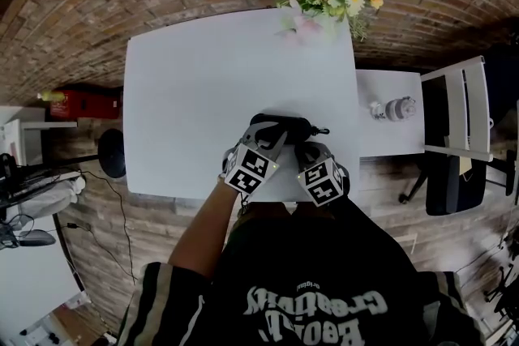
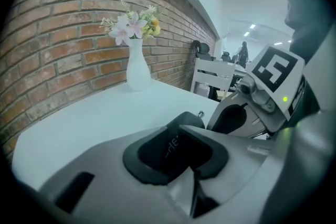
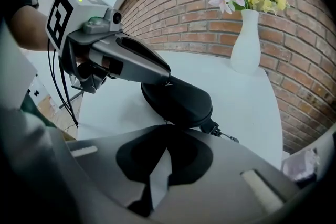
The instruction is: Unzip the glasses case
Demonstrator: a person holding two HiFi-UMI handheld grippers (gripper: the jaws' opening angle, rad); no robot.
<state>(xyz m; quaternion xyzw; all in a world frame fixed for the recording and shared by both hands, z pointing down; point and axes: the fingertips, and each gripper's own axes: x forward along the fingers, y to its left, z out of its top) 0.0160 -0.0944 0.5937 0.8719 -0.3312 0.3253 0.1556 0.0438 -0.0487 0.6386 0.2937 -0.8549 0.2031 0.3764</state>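
A black glasses case (image 1: 285, 124) lies near the white table's front edge (image 1: 203, 186). My left gripper (image 1: 272, 134) reaches onto it from the left. The case (image 2: 176, 147) fills the gap between its jaws, and one finger (image 3: 152, 72) lies across the case's top (image 3: 181, 99), so it clasps the case's left end. My right gripper (image 1: 306, 148) comes in from the front right. Its jaws (image 3: 164, 131) are shut at the case's near seam, where a small metal zipper pull (image 3: 160, 122) shows at their tips. A strap clip (image 3: 223, 135) sticks out to the right.
A white vase of flowers (image 1: 324, 8) stands at the table's far edge, well behind the case. A small side table (image 1: 405, 138) with a little round object (image 1: 395, 108) adjoins on the right, and a white chair (image 1: 462, 109) stands beyond it. The floor is brick.
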